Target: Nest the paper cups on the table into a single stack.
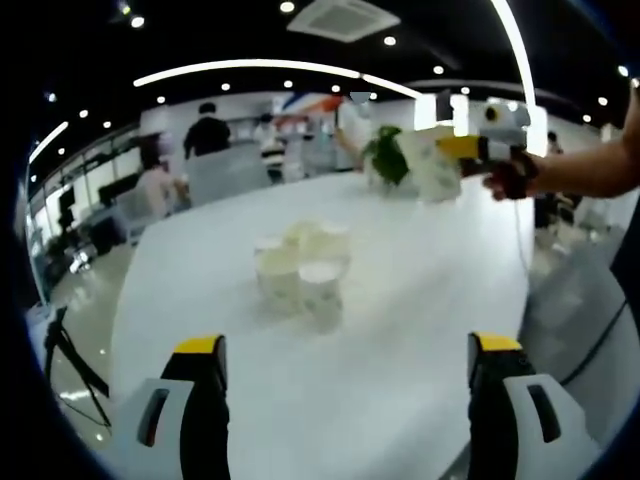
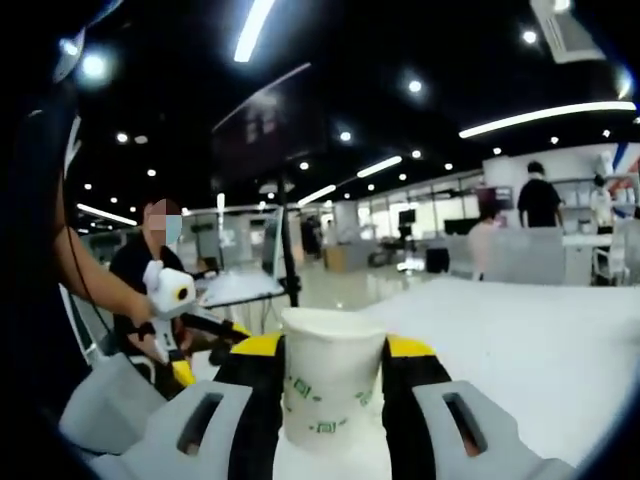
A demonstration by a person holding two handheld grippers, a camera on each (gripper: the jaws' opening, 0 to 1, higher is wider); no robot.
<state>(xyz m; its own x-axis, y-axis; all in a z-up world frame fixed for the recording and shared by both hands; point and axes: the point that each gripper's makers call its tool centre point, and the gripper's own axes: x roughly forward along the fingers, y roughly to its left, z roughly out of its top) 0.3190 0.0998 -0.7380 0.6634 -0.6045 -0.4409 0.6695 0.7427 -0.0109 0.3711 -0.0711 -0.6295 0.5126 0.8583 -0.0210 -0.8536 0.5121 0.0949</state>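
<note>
On the broad white tabletop (image 1: 420, 330), a tight cluster of white paper cups with green print (image 1: 300, 270) stands upright, mouths up and apparently empty, straight ahead of the left gripper (image 1: 345, 365) and between the lines of its two yellow-tipped jaws, which are spread wide with nothing between them. The right gripper (image 2: 333, 375) is clenched on a single white paper cup with green markings (image 2: 330, 390), held upright, its open mouth showing no contents. In the left gripper view that right gripper sits raised beyond the cluster, at the far side of the table beside a green leafy plant (image 1: 385, 155). The carried cup's axis is vertical, matching the standing cups, so I judge it needs lowering into one of them; the left gripper is the nearer to the cluster.
</note>
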